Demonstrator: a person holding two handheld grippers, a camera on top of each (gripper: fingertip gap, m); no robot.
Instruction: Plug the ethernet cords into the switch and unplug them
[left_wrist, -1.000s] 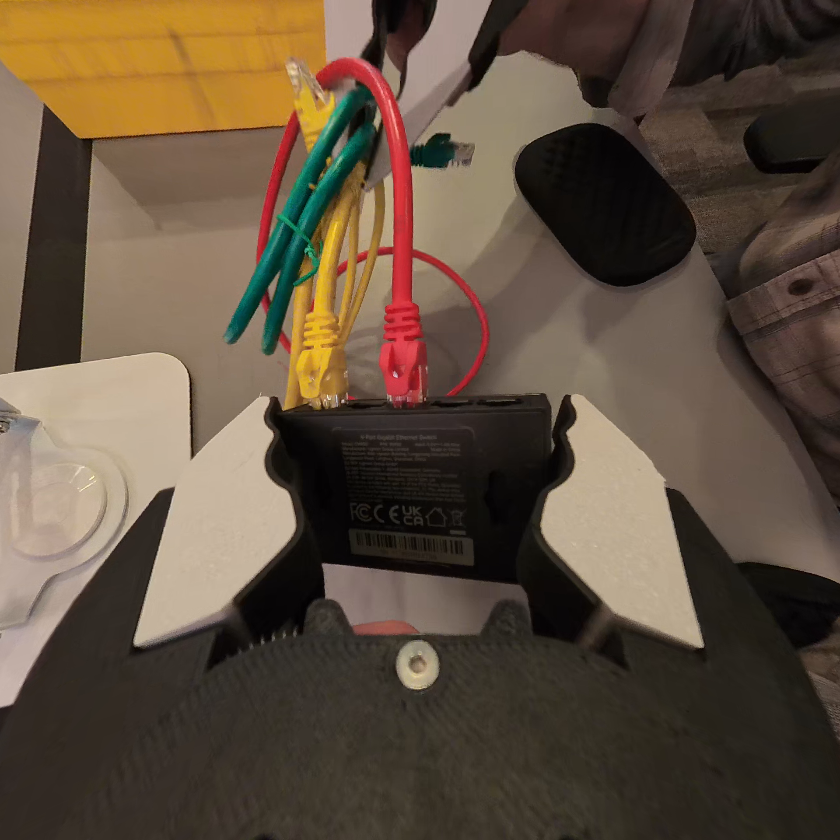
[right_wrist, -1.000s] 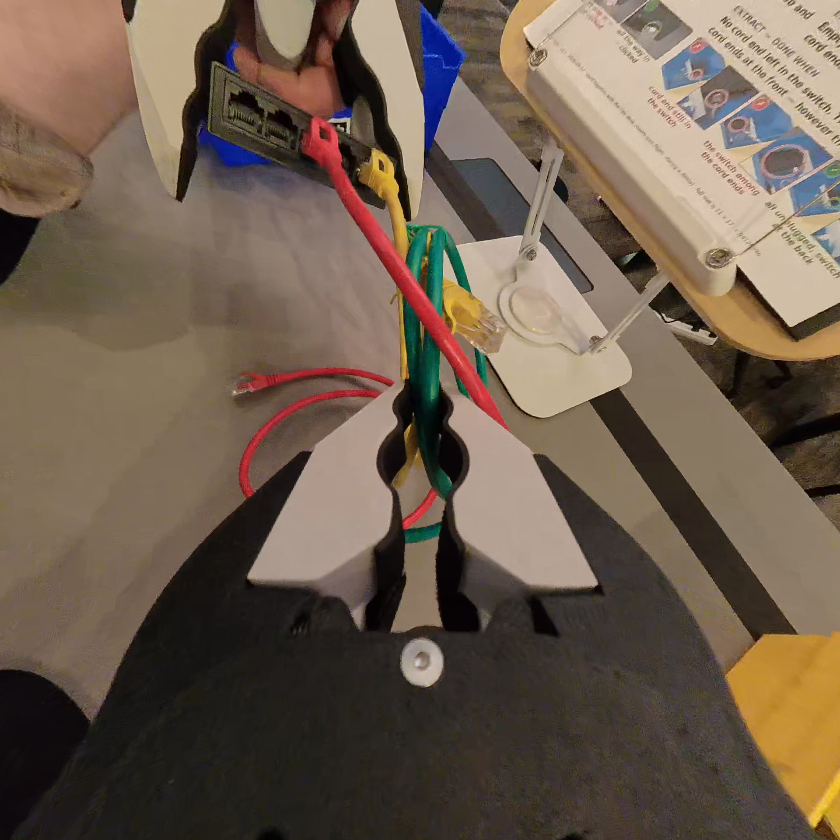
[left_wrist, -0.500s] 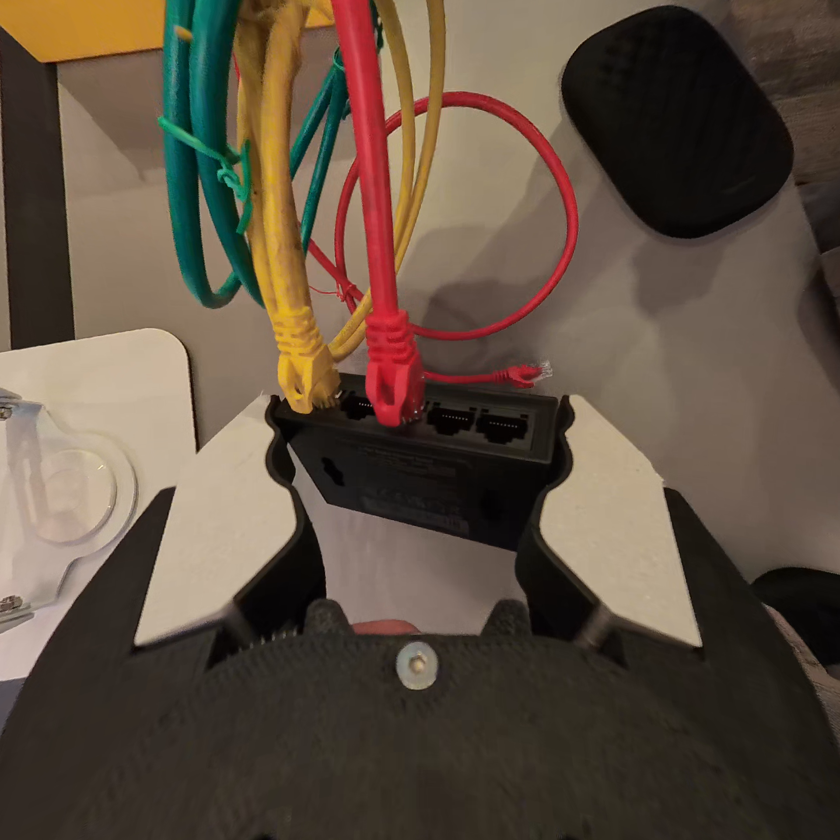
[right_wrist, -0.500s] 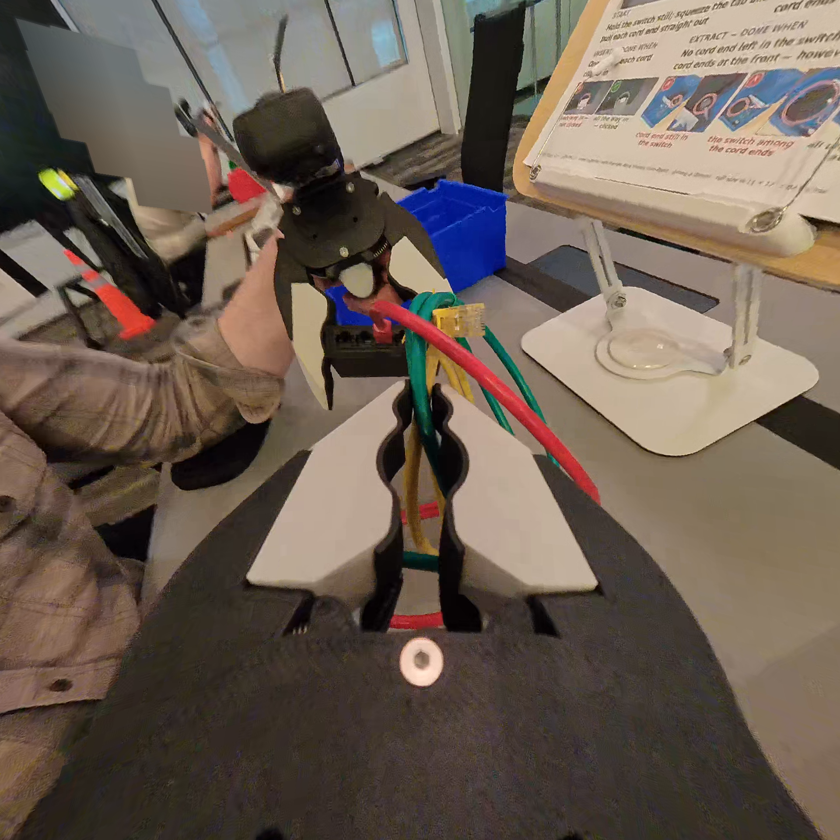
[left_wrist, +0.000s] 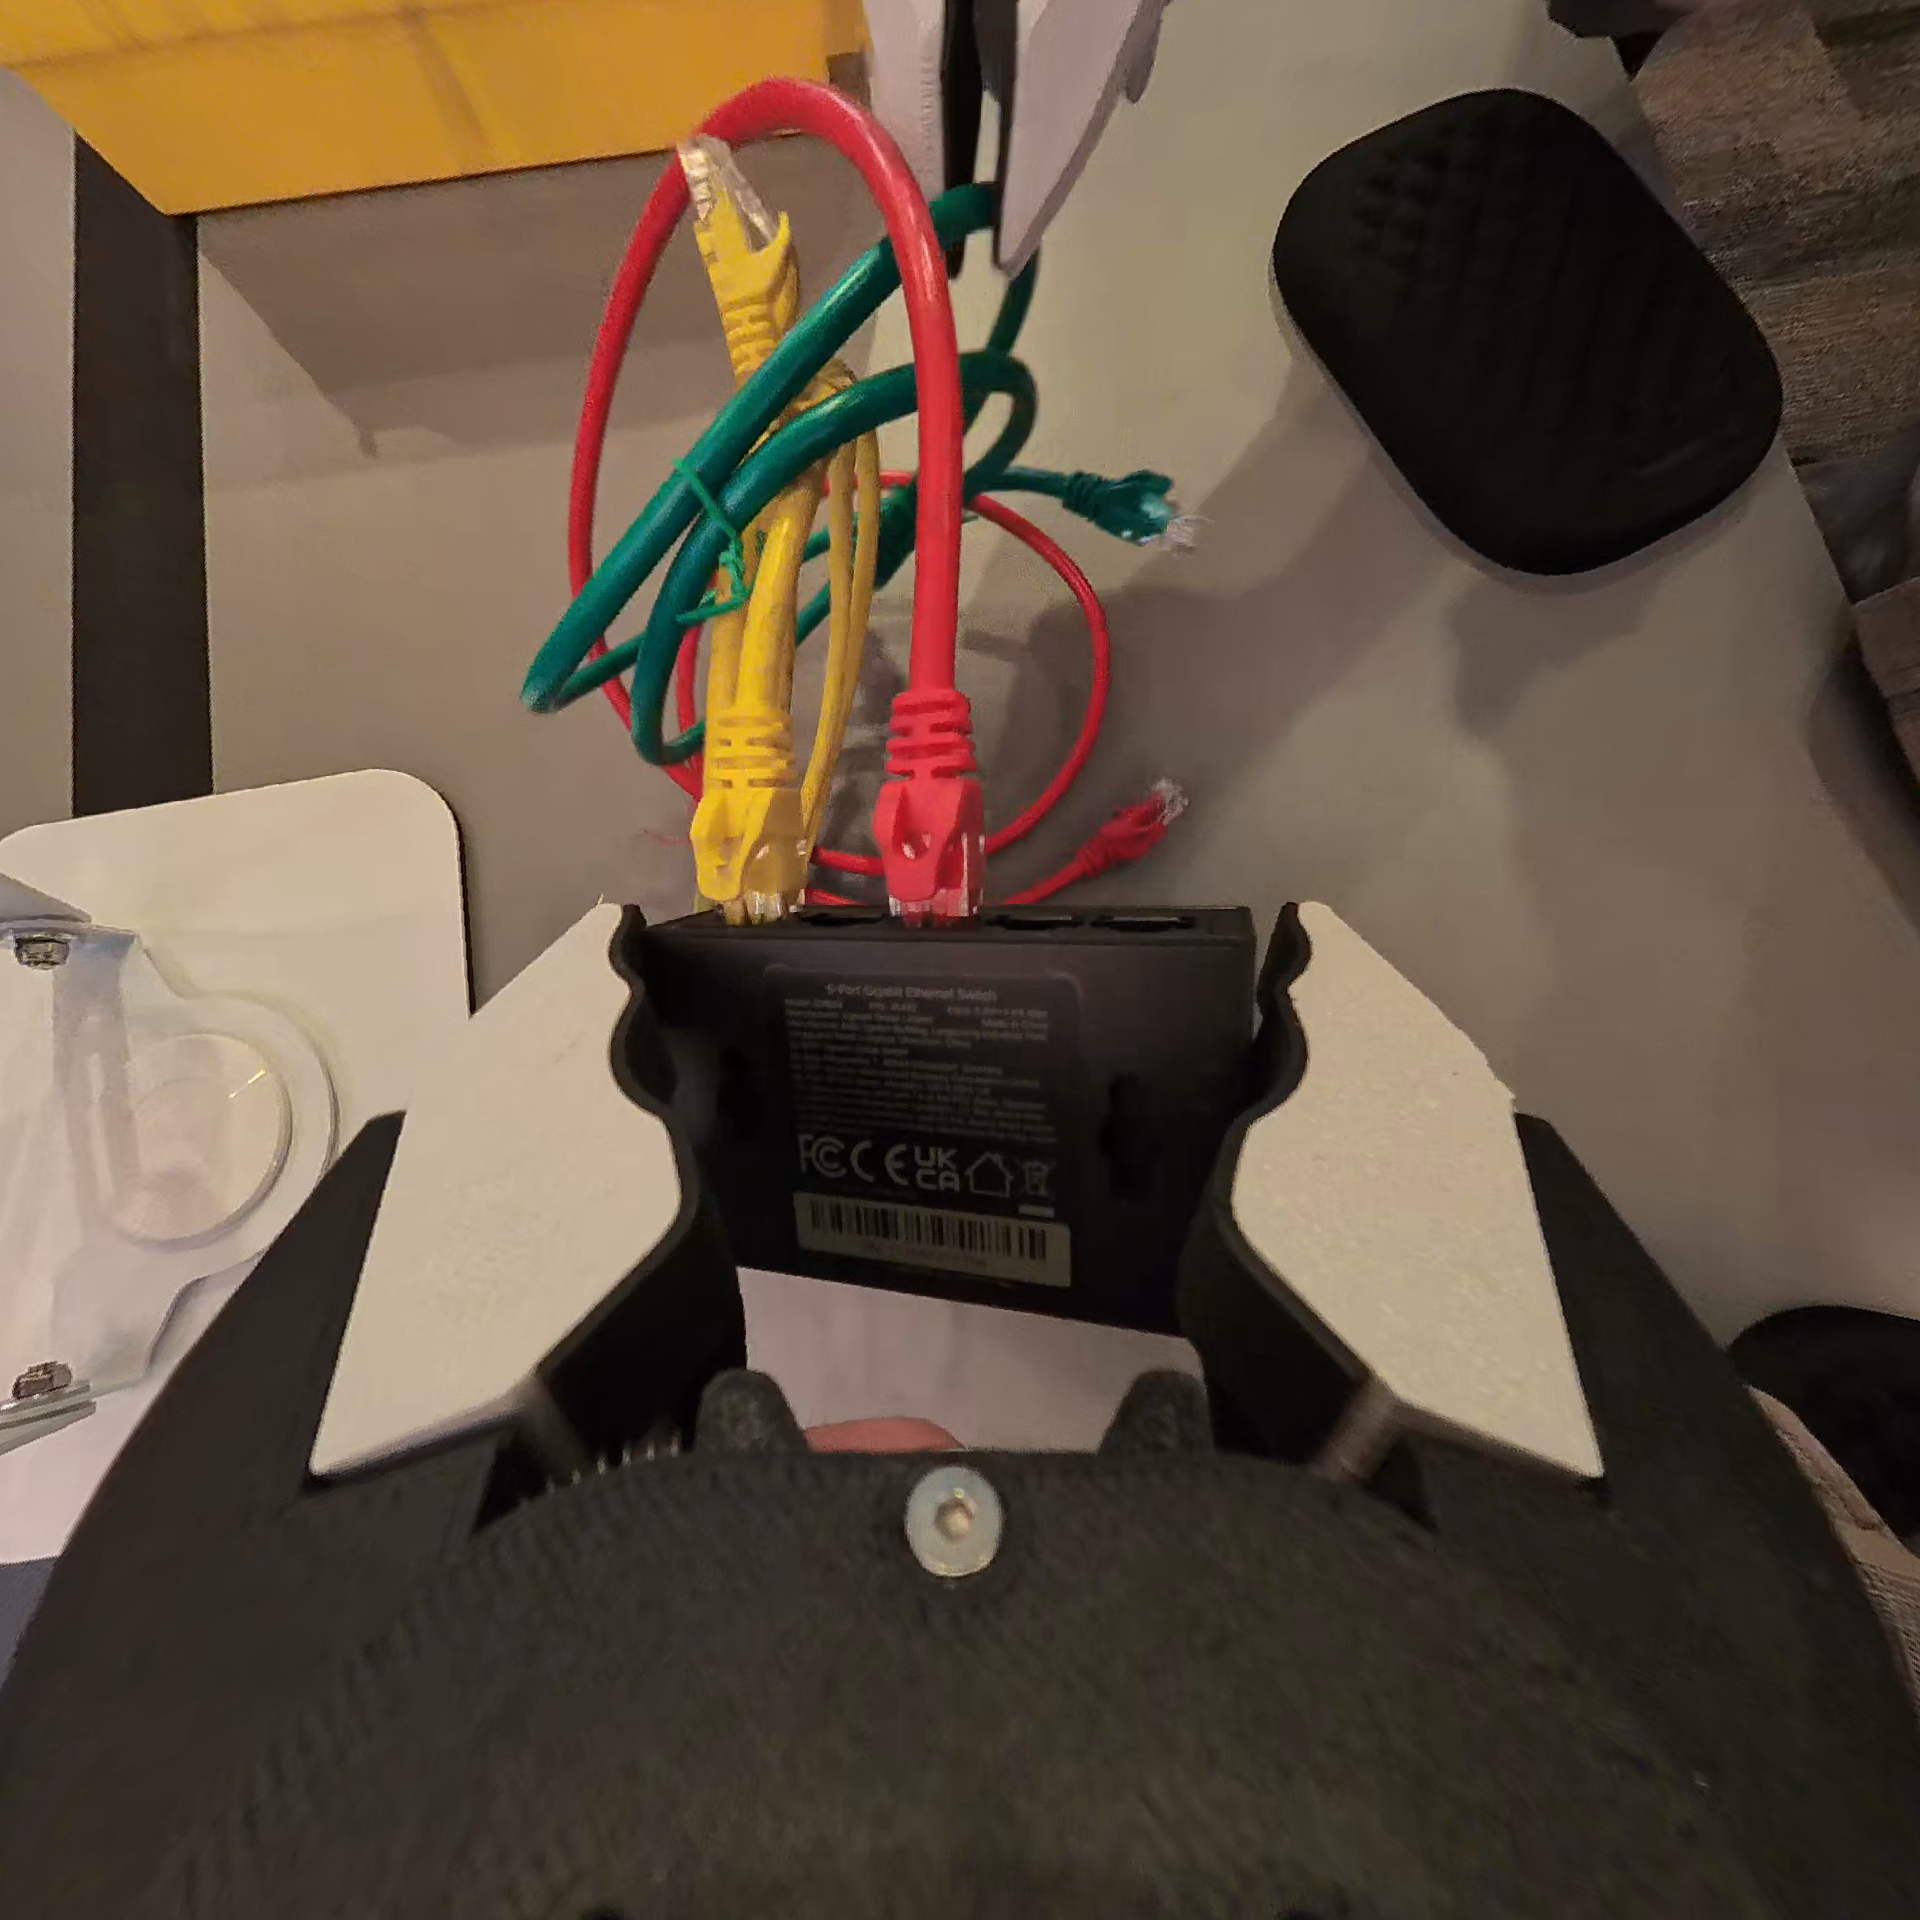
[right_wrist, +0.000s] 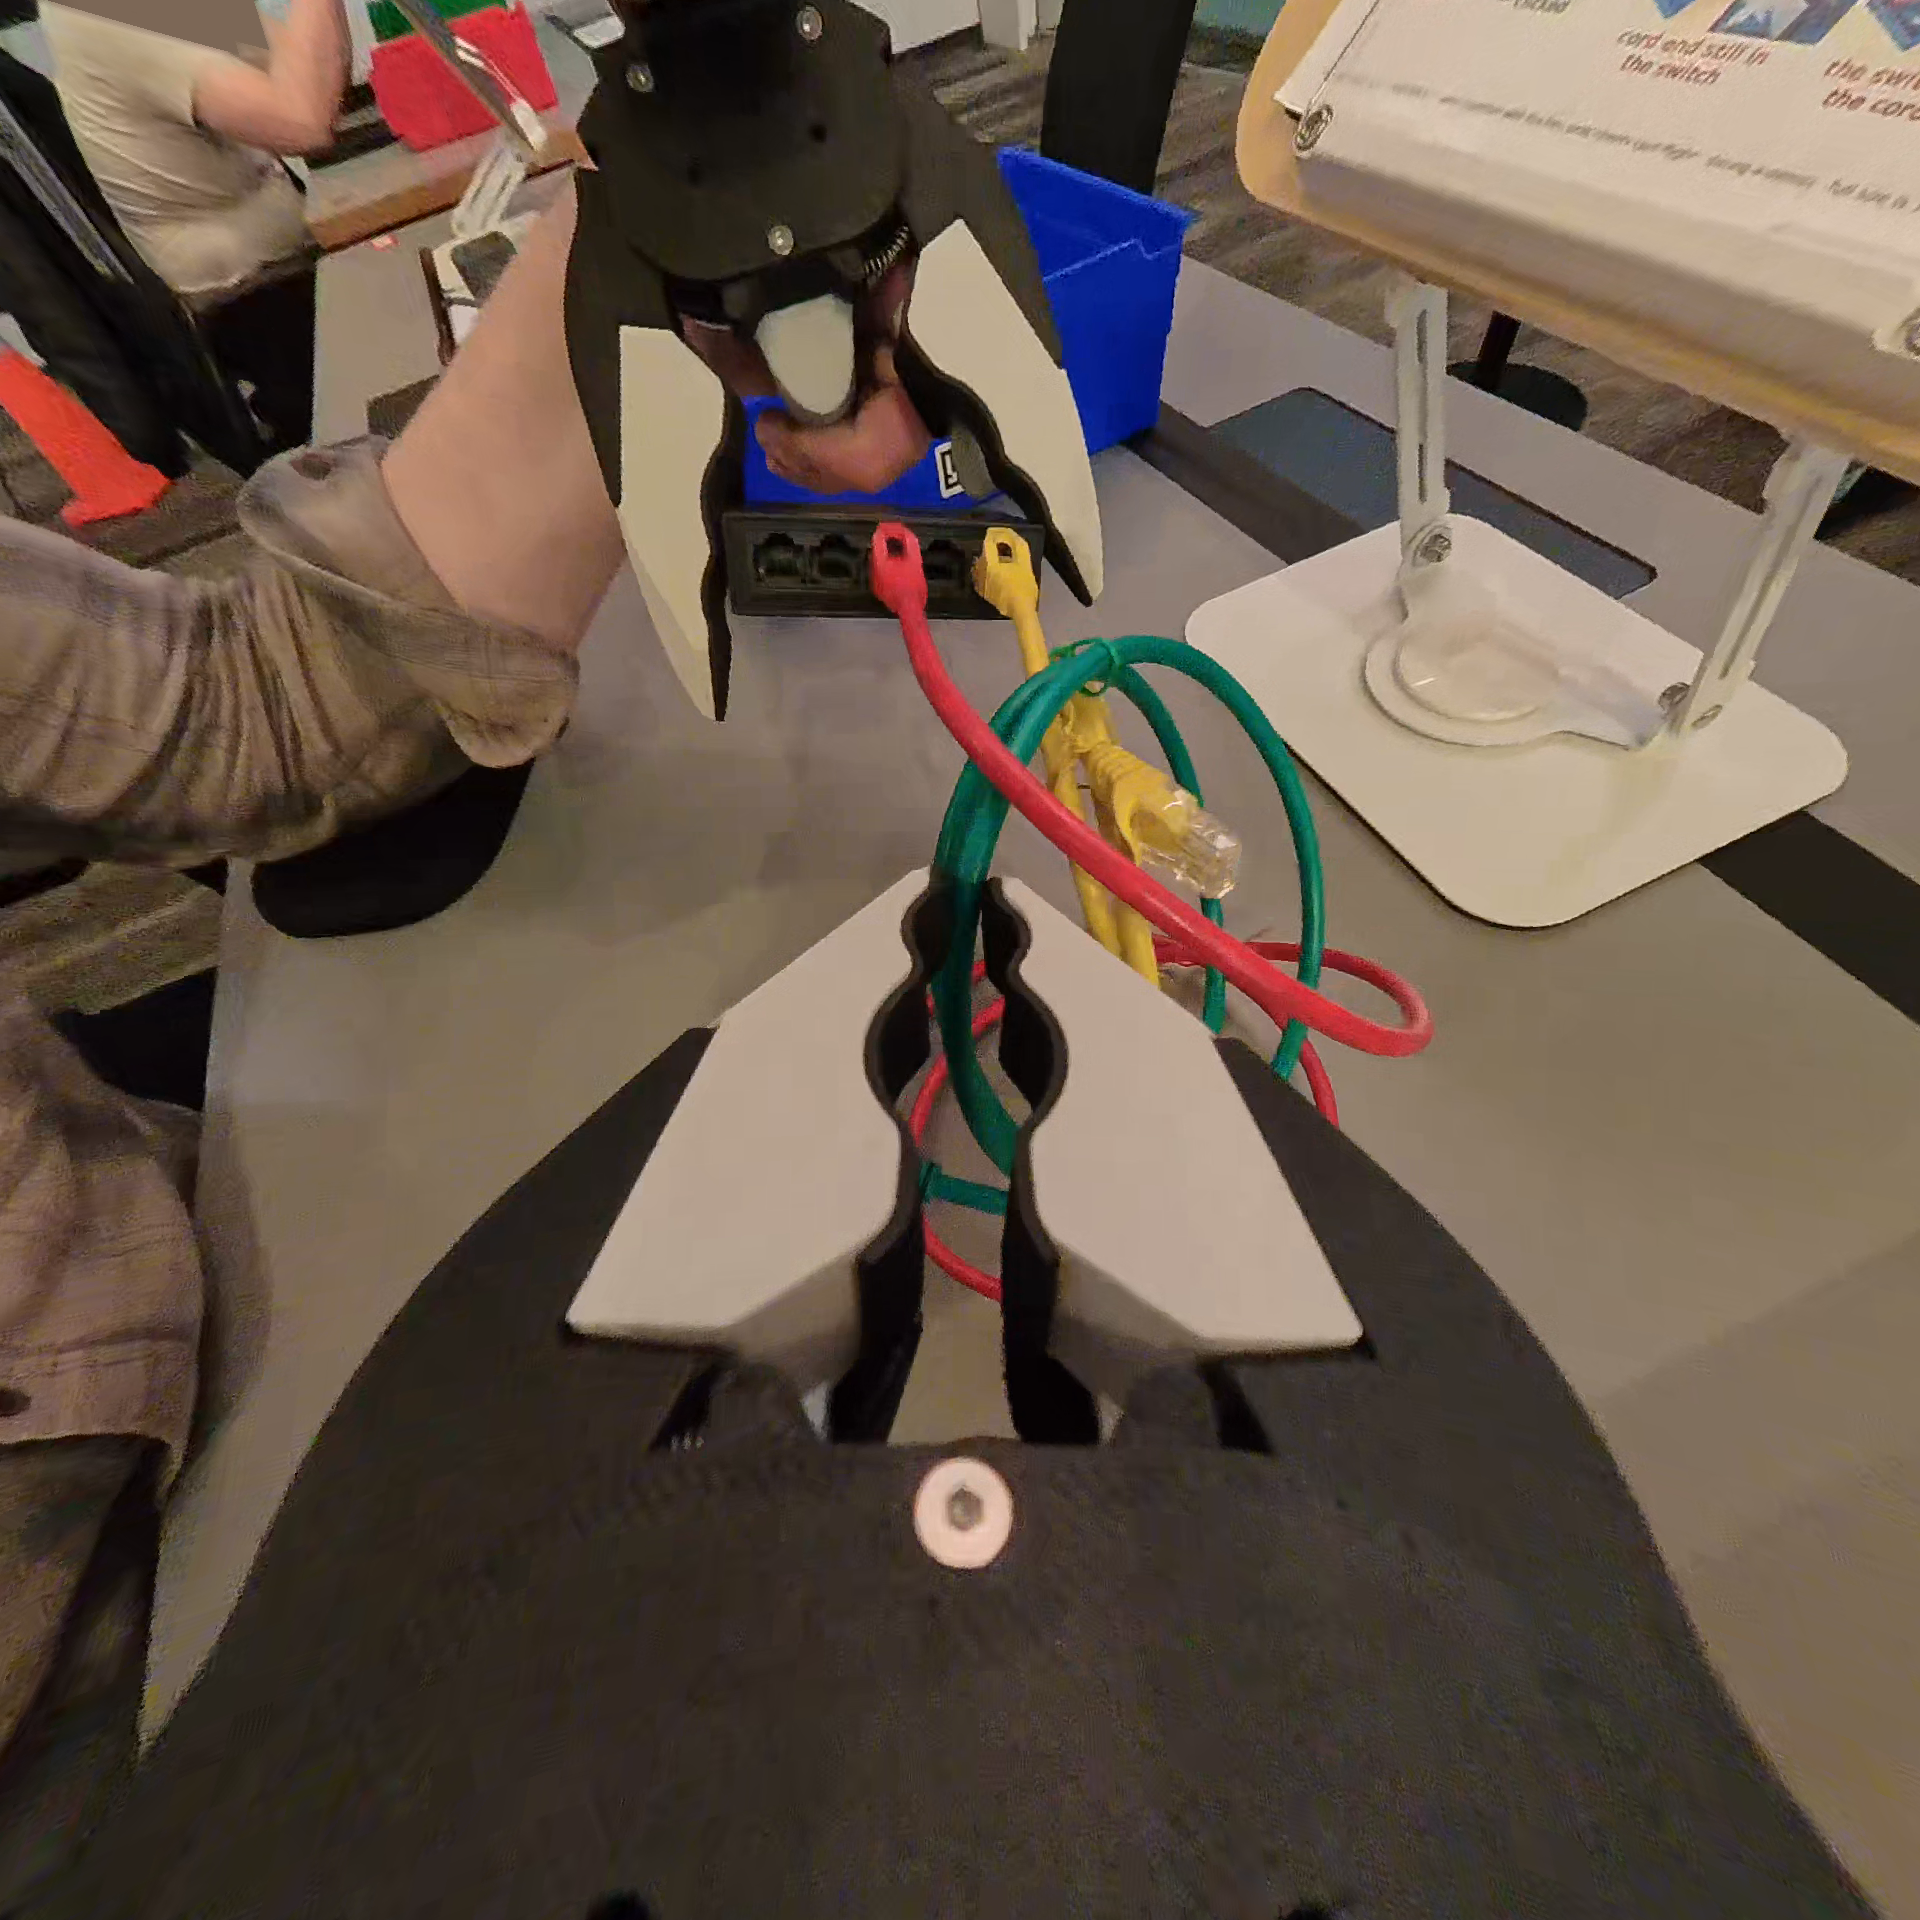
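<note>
- Between the closed-in fingers of the left gripper (left_wrist: 951, 935): the black switch (left_wrist: 935, 1101), clamped by its two short ends, label side toward the camera, port row facing away toward the far side.
- Across that port row, seen from the right wrist view: yellow plug (right_wrist: 1003, 556) seated in the rightmost port, red plug (right_wrist: 894, 556) two ports to its left, one empty port between them and two empty ports (right_wrist: 805, 561) at the left end.
- Nearer, opposite the ports: right gripper (right_wrist: 961, 904), fingers drawn nearly together around a loop of the green cord (right_wrist: 971, 1039), pinching mid-length and not at a plug.
- Off to the right in the left wrist view: free green plug (left_wrist: 1138, 509), dangling clear of both grippers, pointing right rather than at the ports.
- Long axis of the switch side to side; insertion line near-to-far, straight between the two grippers.
- Likely crux: regrasping the green cord near its plug with the right gripper, then lining it up with an empty port.
- Free yellow plug (right_wrist: 1184, 836) and free red plug (left_wrist: 1138, 821) also loose, near the table (right_wrist: 1558, 1143).
</note>
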